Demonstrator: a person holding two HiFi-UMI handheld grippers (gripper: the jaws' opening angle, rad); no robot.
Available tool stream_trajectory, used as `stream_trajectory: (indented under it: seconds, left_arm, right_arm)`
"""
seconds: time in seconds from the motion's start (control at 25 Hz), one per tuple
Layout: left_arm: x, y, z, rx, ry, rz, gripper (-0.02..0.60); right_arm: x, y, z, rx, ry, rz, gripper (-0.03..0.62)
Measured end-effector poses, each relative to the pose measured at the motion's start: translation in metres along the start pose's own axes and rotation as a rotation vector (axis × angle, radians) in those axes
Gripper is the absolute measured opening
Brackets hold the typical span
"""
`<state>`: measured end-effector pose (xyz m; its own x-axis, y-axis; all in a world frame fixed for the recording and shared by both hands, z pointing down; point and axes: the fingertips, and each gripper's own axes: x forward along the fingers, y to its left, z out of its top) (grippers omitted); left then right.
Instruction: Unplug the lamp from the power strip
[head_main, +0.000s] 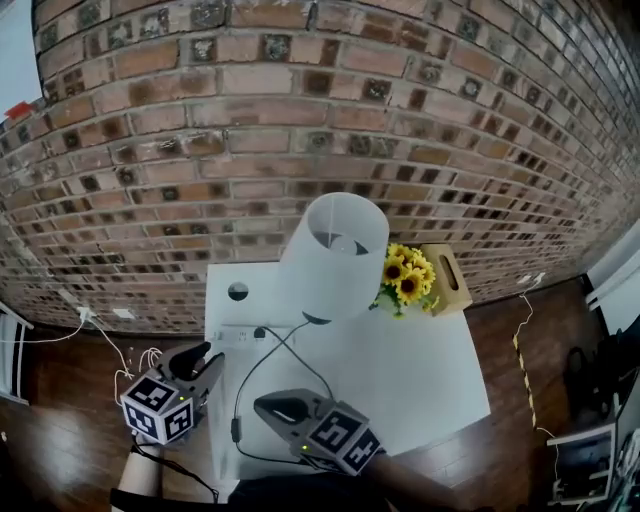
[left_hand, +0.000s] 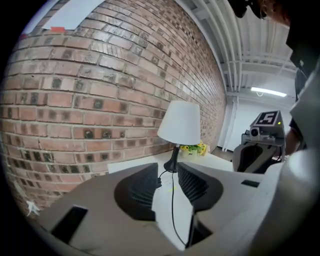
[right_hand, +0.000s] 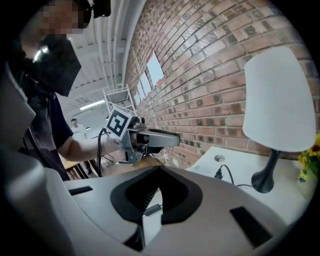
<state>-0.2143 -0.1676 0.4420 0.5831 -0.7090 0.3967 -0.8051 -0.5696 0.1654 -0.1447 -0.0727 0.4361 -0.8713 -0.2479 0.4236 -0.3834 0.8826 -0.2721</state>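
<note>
Left gripper (head_main: 207, 357) spread and empty, right gripper (head_main: 265, 405) pressed together, both hover short of the black plug (head_main: 259, 333) of the white-shaded lamp (head_main: 335, 255), not yet pulled from the white power strip (head_main: 232, 338).

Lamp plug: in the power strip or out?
In. The black plug stands seated in the power strip, cord leading to the lamp.

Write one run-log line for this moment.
plug: in power strip | left hand-held gripper: open, empty | right hand-held gripper: shut, empty

A white table (head_main: 430, 380) stands against a red brick wall (head_main: 300, 100), with dark wooden floor (head_main: 60, 430) on either side of the table.
</note>
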Motion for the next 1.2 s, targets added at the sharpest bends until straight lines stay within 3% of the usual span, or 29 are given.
stream_trajectory:
  seconds: [0.32,0.64,0.84,1.04,1.2]
  left_arm:
    - [0.051,0.006,-0.010,0.077,0.089,-0.052,0.152]
    - [0.104,0.009,-0.043,0.183,0.250,-0.083,0.174]
    - [0.129,0.003,-0.059,0.218,0.304,-0.114,0.187]
    - [0.147,0.000,-0.069,0.245,0.344,-0.149,0.187]
    - [0.157,-0.001,-0.081,0.229,0.363,-0.173,0.187]
  right_arm:
    - [0.002,-0.026,-0.006,-0.002,0.036,-0.026,-0.011]
    - [0.021,-0.061,-0.015,0.044,0.027,-0.020,-0.011]
    - [0.022,-0.080,-0.054,-0.031,0.175,-0.093,-0.011]
    - [-0.004,-0.095,-0.040,0.045,0.087,-0.101,-0.011]
    - [-0.016,-0.121,-0.036,-0.024,0.090,-0.189,-0.011]
